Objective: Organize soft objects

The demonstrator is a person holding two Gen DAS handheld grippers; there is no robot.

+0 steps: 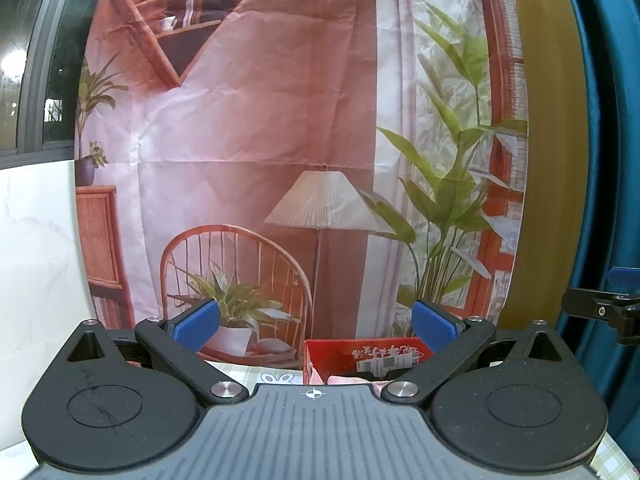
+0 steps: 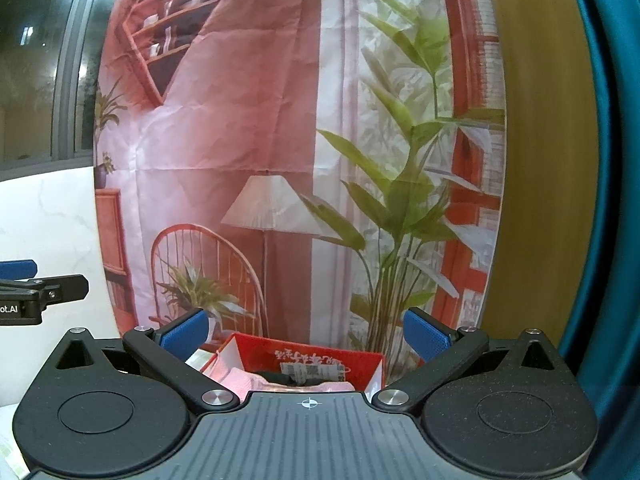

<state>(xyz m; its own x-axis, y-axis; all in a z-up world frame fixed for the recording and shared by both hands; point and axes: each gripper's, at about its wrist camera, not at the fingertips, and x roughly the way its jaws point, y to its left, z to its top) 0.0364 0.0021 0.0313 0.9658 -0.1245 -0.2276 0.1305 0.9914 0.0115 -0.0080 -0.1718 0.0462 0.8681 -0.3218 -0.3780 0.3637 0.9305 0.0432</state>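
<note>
Gaping wide, empty — left claw [image 1: 316, 326], right claw [image 2: 306, 336]; red box [image 2: 320, 358] holds pink cloth [image 2: 256, 384] — crumpled.

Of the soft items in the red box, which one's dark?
The black cloth at the middle of the red box, seen from the right wrist. The folded pieces on either side of it are pink.

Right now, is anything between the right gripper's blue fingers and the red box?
No. In the right wrist view, the right gripper is open and empty, and the red box with pink cloth sits just beyond.
</note>
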